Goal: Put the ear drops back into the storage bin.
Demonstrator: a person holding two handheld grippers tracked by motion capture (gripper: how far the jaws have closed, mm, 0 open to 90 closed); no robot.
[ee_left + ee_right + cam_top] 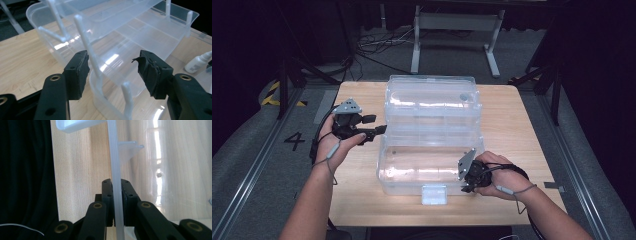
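Note:
A clear plastic fold-out storage box stands open in the middle of the wooden table, its upper trays swung back. My left gripper hovers at the box's left side. In the left gripper view it is open, and a thin clear hinge arm of the box rises between the jaws, close to the left pad, without being pinched. My right gripper is at the box's front right corner. In the right gripper view it is shut on the box's thin clear wall.
The box's white front latch hangs near the table's front edge. A small white bottle lies beyond the box in the left gripper view. Bare wood lies left and right of the box. Dark floor, cables and a metal stand lie behind the table.

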